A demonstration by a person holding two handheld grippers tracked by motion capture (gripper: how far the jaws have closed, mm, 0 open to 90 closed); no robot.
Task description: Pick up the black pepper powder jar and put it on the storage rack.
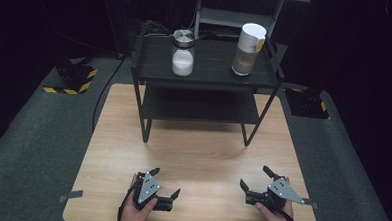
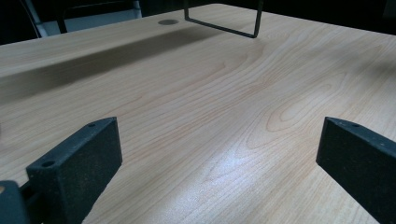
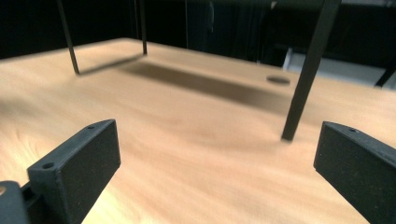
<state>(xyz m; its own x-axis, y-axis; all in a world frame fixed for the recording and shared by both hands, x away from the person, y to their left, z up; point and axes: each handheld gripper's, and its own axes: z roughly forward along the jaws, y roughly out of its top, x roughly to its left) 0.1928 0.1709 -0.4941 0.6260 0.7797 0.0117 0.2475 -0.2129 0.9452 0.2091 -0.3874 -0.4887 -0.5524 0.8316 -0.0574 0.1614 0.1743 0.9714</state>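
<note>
Two tools, left tool (image 1: 164, 185) and right tool (image 1: 257, 179), are resting jaws apart at the worktop's (image 1: 197, 145) six o'clock edge, risking toppling the twelve o'clock shelf's (image 1: 206, 66) jar (image 1: 183, 53) through a careless reach.

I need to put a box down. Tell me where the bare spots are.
The wooden table is bare between the black rack and the left gripper and right gripper. The rack's lower shelf is bare. Its top holds a jar and a canister, with room between.
</note>
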